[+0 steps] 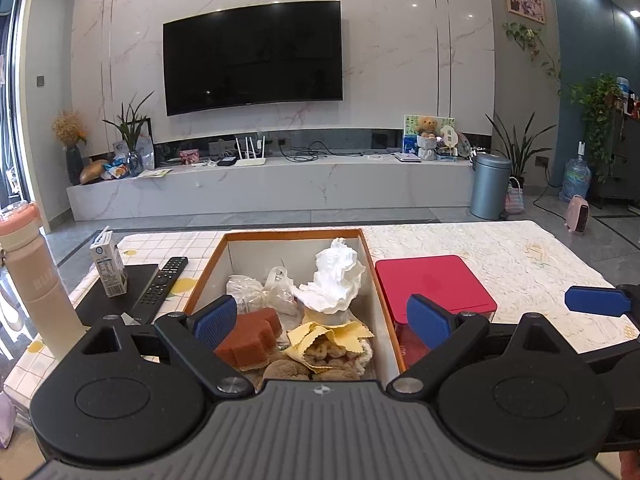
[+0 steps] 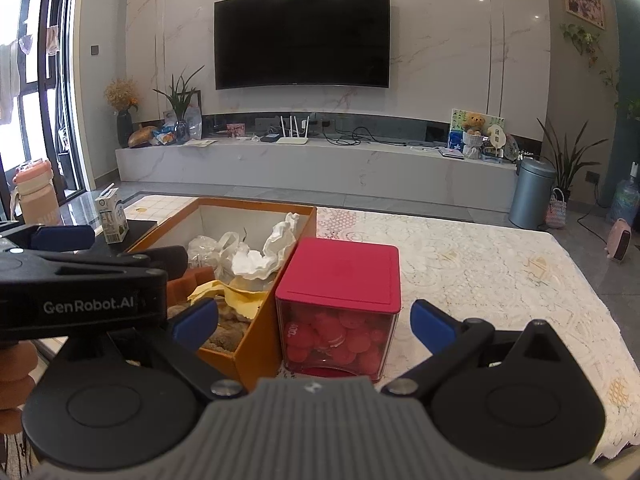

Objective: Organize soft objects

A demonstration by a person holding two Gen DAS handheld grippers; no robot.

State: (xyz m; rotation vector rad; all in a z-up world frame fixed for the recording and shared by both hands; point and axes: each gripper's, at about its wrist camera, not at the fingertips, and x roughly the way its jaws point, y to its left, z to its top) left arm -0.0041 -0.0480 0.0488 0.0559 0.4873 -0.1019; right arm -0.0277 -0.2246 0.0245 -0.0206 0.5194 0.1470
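Observation:
An orange box point(image 1: 212, 266) point(image 2: 256, 350) on the table holds soft things: a brown sponge point(image 1: 249, 338), a yellow cloth point(image 1: 332, 334) point(image 2: 236, 300), crumpled white tissue point(image 1: 334, 280) point(image 2: 260, 256), a clear plastic bag point(image 1: 276, 288) point(image 2: 208, 248) and fuzzy brown pieces point(image 1: 288, 368). My left gripper point(image 1: 322, 322) is open and empty, hovering over the box's near end. My right gripper point(image 2: 314, 320) is open and empty, straddling the box's right wall and a red-lidded container point(image 2: 340, 280) point(image 1: 432, 284).
Left of the box lie a TV remote point(image 1: 162, 284), a milk carton point(image 1: 108, 266) point(image 2: 113, 220) on a black mat and a pink bottle point(image 1: 38, 280) point(image 2: 34, 196). The lace tablecloth point(image 2: 480, 272) stretches right. The right gripper's fingertip point(image 1: 596, 300) shows in the left view.

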